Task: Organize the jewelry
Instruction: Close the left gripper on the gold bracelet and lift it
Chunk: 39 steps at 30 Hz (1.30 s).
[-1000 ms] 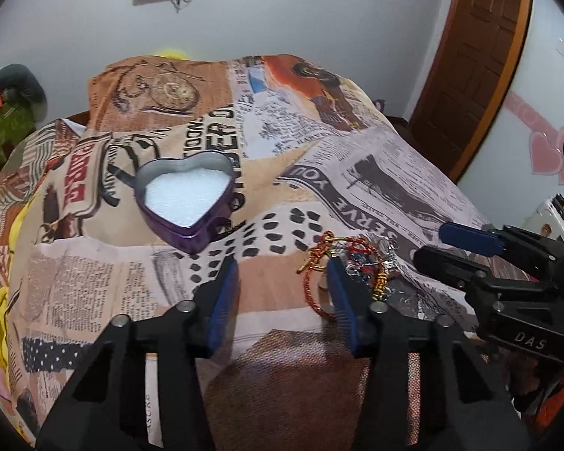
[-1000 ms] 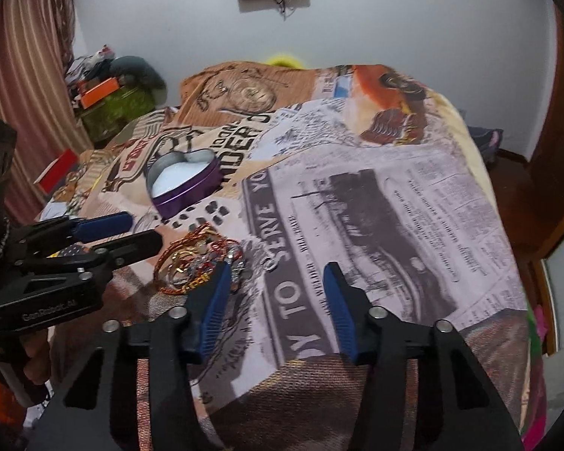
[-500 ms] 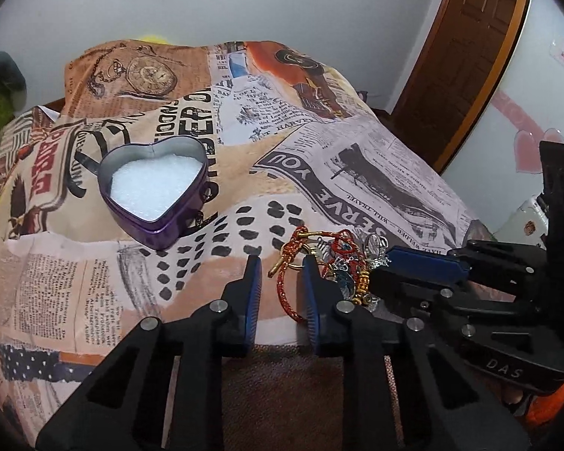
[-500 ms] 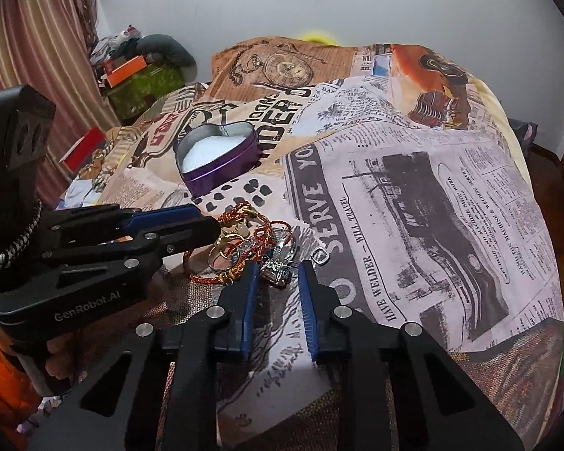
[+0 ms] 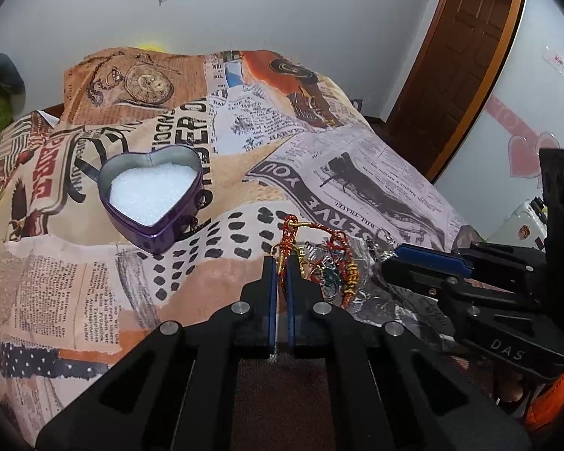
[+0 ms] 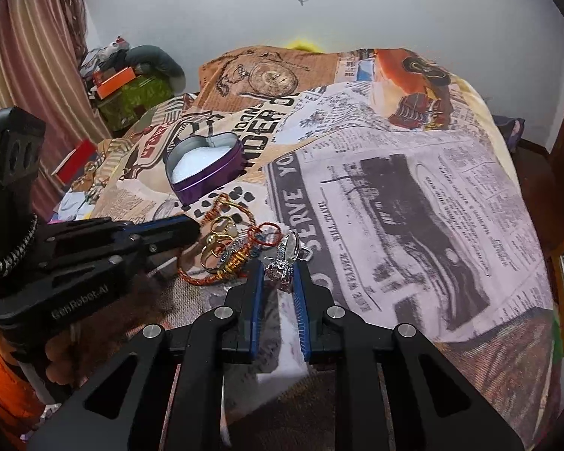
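A pile of jewelry (image 5: 338,263) (image 6: 229,248) lies on the bed in front of a purple heart-shaped tin (image 5: 150,225) (image 6: 214,176) lined with white foam. My left gripper (image 5: 281,261) is shut on a red and gold braided bracelet (image 5: 290,231) at the pile's left edge. At the pile's right edge, the jaws of my right gripper (image 6: 278,267) are closing, and their blue pads press on a silver ring (image 6: 287,250) with a stone. Each gripper shows in the other's view: the right gripper (image 5: 393,259) and the left gripper (image 6: 190,229).
A newspaper-print bedspread (image 5: 357,188) covers the bed. A wooden door (image 5: 455,56) stands at the right. Boxes and clutter (image 6: 131,90), a red box (image 6: 75,159) and a striped curtain (image 6: 26,56) are at the bed's left. A person's hand (image 6: 64,357) holds the left gripper.
Both grippers went from wide open to closed and came closer to the pile. The left closed on the bracelet, the right on the silver ring.
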Motion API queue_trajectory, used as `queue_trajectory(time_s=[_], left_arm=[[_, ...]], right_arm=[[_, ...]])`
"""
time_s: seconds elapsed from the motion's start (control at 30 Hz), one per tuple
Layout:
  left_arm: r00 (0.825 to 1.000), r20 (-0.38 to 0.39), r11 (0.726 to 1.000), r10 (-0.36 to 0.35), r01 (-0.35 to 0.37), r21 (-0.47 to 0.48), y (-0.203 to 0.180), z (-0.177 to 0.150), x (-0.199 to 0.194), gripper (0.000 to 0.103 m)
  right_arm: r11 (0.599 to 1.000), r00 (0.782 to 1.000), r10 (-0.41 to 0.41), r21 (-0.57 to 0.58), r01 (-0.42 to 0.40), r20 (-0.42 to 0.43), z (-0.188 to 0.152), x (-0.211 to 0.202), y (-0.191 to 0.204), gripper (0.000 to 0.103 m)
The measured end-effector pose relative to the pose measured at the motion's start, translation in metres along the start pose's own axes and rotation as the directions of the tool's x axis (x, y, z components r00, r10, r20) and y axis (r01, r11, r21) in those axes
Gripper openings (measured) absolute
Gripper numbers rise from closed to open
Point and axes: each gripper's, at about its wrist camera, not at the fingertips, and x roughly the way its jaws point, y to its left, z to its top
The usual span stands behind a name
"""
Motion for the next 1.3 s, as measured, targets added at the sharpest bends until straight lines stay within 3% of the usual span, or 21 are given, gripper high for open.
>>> queue_trajectory(time_s=[0.4, 0.77, 1.0, 1.3], left_arm=[[0.998, 0.067, 1.0, -0.005, 0.005, 0.005, -0.006, 0.006, -0.039, 0.002], [0.998, 0.067, 1.0, -0.012, 0.013, -0.01, -0.002, -0.003, -0.057, 0.002], [0.998, 0.068, 1.0, 0.001, 0.001, -0.027, 0.009, -0.009, -0.064, 0.002], [0.997, 0.075, 0.998, 0.014, -0.01, -0.057, 0.023, -0.015, -0.073, 0.002]], right_arm=[[0.999, 0.999, -0.016, 0.03, 0.015, 0.043, 0.001, -0.026, -0.004, 0.014], [0.994, 0.994, 0.111, 0.008, -0.111, 0.005, -0.003, -0.015, 0.018, 0.014], [0.974, 0.973, 0.224, 0.029, -0.223, -0.057, -0.005, 0.006, 0.027, 0.014], [0.973, 0.971, 0.229, -0.008, -0.23, -0.065, -0.006, 0.005, 0.045, 0.014]])
